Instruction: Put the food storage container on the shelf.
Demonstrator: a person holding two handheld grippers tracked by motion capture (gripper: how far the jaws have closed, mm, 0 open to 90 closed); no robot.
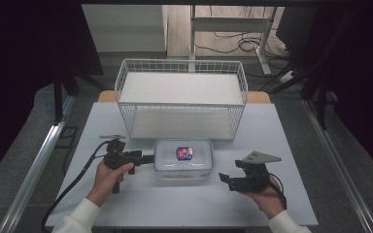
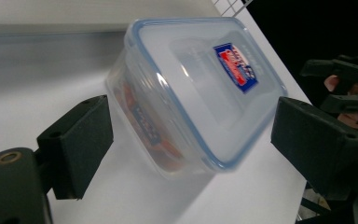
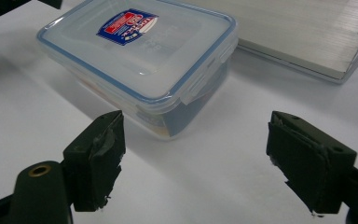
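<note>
I am holding my left tool in the lower left of the high view, its black jaws standing apart and pointing toward the frame's centre, just beside the left wall of the clear rectangular plastic container with a blue-rimmed snap lid. In the left gripper view that left tool is showing its two pads wide on either side of the container, which is lying tilted across the middle of the frame; the pads are not pressing on it. Something orange is showing through the container's near wall, too blurred to name.

I am holding my right tool in the lower right of the high view, with its grey three-cornered plate on top and its jaws pointing left, near the container's lower right corner and apart from it. In the right gripper view the right tool is standing with its jaws spread and nothing between them; the container is sitting in the upper half of that frame, a corner turned toward me.

The container is resting on the white tabletop at the centre of the high view, its lid bearing a red and blue label.

Beyond it, in the upper middle of the high view, a white wire basket with a pale flat floor is standing on the tabletop, near the container's far edge.
</note>
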